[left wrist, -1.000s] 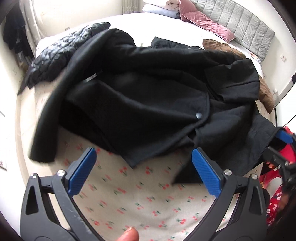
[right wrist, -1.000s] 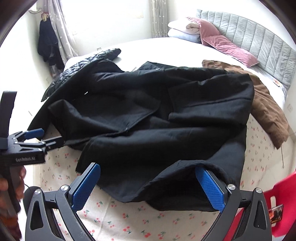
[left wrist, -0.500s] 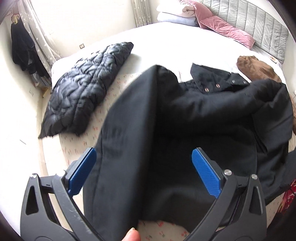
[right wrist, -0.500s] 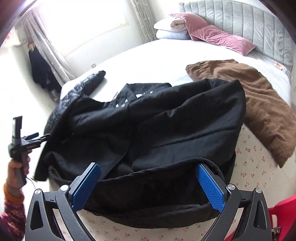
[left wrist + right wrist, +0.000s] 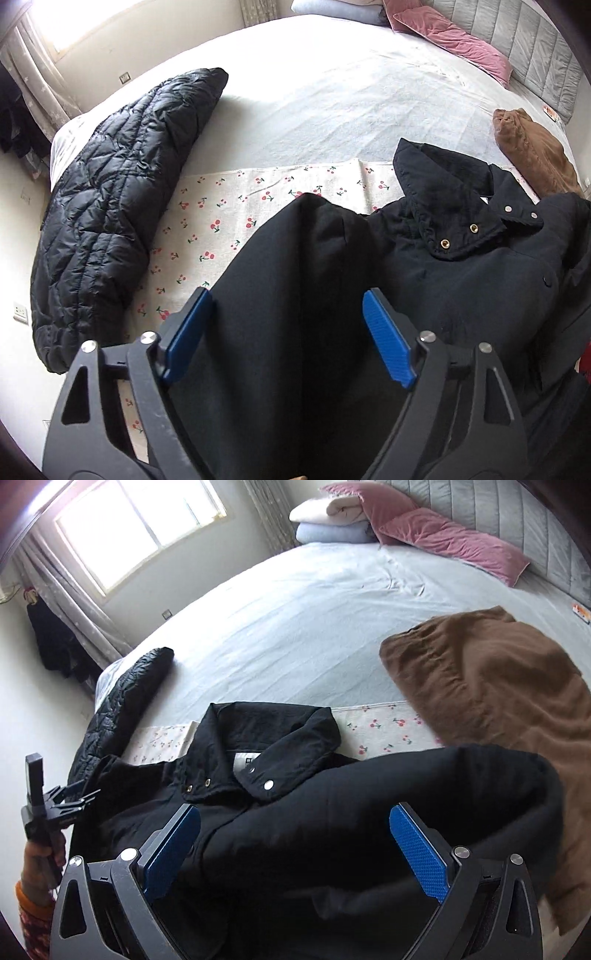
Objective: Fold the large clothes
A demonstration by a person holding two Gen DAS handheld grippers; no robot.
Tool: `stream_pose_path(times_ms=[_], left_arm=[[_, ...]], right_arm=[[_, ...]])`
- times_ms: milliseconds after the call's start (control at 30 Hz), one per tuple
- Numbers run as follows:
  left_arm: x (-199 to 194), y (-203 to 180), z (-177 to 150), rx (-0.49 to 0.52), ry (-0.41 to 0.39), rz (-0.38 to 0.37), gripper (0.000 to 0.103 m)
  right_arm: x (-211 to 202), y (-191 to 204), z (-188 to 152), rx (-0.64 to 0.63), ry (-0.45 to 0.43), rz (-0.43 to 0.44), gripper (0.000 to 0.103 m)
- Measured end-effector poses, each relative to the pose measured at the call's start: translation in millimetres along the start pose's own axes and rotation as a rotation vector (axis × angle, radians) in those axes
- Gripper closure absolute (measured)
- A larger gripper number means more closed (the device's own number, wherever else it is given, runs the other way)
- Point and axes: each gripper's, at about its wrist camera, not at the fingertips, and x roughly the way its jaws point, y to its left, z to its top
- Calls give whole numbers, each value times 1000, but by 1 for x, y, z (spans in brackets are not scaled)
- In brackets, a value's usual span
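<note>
A large black coat [image 5: 461, 280] lies on a cherry-print cloth [image 5: 229, 206] on the bed, its snap collar [image 5: 258, 723] toward the pillows. My left gripper [image 5: 286, 295] hangs over the coat's left side. Its jaws are closing with a long black fold between them, and the blue pads [image 5: 184, 332] still show bare. My right gripper [image 5: 295, 808] stands wide apart over a thick rolled fold of the coat [image 5: 369, 812] just below the collar. In the right wrist view the left gripper [image 5: 79, 794] shows at the far left, held by a hand.
A black quilted jacket [image 5: 110, 206] lies along the bed's left edge. A brown garment [image 5: 498, 686] is spread at the right, touching the coat. Pink pillows [image 5: 443, 535] and folded blankets [image 5: 332, 517] sit by the grey headboard. Bare sheet [image 5: 295, 627] lies beyond the collar.
Both grippers have travelled up over the coat from its hem toward the collar, and the black fold came up with them. The left jaws have narrowed.
</note>
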Motion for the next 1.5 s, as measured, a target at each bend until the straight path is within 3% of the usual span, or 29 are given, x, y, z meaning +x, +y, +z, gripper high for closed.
stream_pose_path(times_ms=[67,133,200,233,300,333,367,400,500,600,700,767,800,833,867,900,967,1033,1100,1300,1500], left_arm=[[11,4,-4,-2,9,-12,27],[15,11,-9,-18,13,-31,48],[18,23,-13,-73,21,-105,66],[17,28,-12,-94,17,-129,70],[10,33,-13,-120,-19,-157,76],[4,33,-12,-118,-40,-155,77],[-5,33,-12,-113,-71,-157,78],[-14,33,-10,-109,-99,-158,78],[-46,37,-2,-109,-203,-167,79],[-70,38,16,-91,-316,-124,79],[-69,36,42,-79,-406,-49,75],[-50,29,61,-25,-442,36,56],[-38,23,70,12,-427,108,36],[-26,16,77,43,-402,186,31],[-17,12,80,68,-378,234,31],[-14,10,80,84,-355,243,31],[-18,9,70,78,-335,190,28],[-29,7,53,86,-323,128,18],[-39,3,28,118,-298,98,17],[-60,8,-59,119,-100,-34,17],[-116,7,-142,111,-112,-193,17]], right_arm=[[47,2,14,25,53,-2,2],[90,-1,26,68,96,-39,4],[130,-11,35,139,145,-79,6],[150,-14,34,174,175,-104,8],[172,-14,29,188,223,-113,51],[176,-7,25,156,214,-159,59],[172,0,25,106,181,-189,81],[164,8,26,62,135,-191,89],[125,27,42,16,-38,-169,92],[77,58,72,-59,-265,-231,96],[38,84,101,-88,-513,-255,96],[44,88,121,-21,-494,-238,91],[50,85,126,22,-451,-228,85],[57,80,125,61,-418,-210,82],[64,79,119,78,-395,-181,71],[72,80,110,81,-365,-155,54],[78,82,92,36,-325,-151,46],[74,85,70,-28,-295,-179,44],[63,82,52,-65,-239,-183,44],[20,79,-25,-156,-95,-179,44],[-27,78,-115,-175,23,-156,39]])
